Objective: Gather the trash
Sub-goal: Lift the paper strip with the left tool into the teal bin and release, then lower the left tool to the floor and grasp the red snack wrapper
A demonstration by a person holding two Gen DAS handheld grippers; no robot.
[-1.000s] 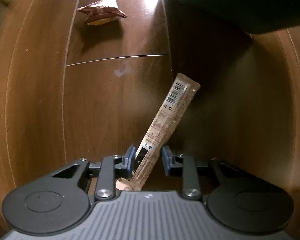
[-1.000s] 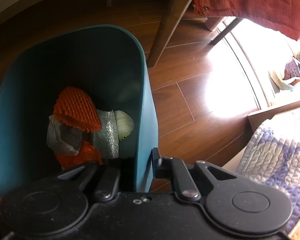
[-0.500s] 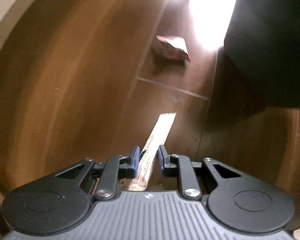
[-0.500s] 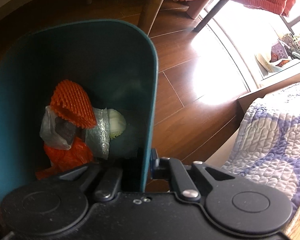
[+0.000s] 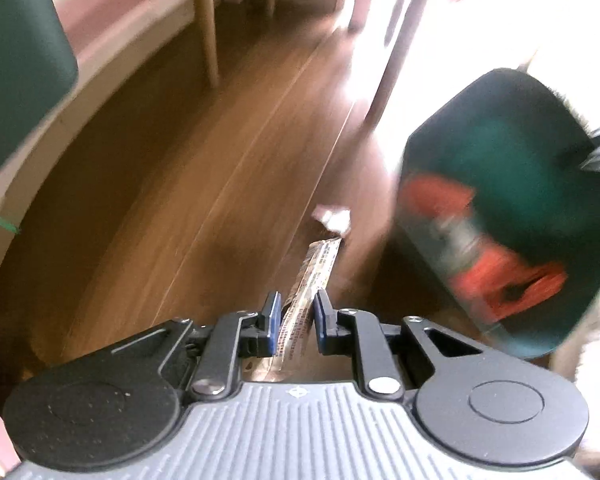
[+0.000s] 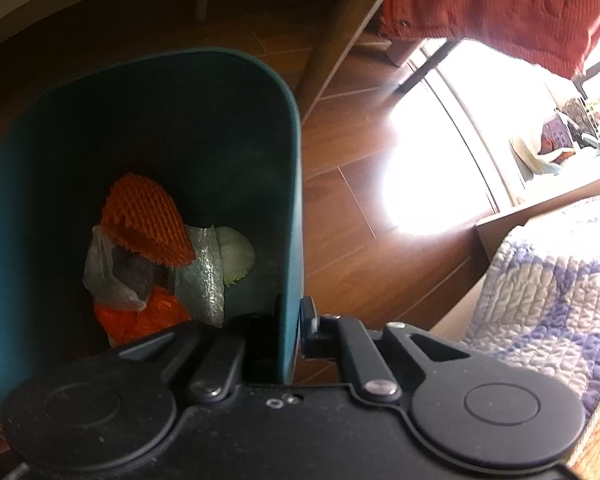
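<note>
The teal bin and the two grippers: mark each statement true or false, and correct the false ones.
1. The left gripper holds a long printed wrapper. True.
2. The right gripper is clamped on the teal bin's wall. True.
3. The bin is empty. False: it holds an orange foam net, plastic bags and other scraps.
4. The wrapper already lies in the bin. False: it is between the left gripper's jaws.
5. A crumpled packet lies on the wooden floor. True.

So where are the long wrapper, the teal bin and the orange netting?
long wrapper (image 5: 314, 276): left wrist view, mid-strip.
teal bin (image 6: 228, 128): right wrist view, inner far wall.
orange netting (image 6: 146, 220): right wrist view, its middle.
</note>
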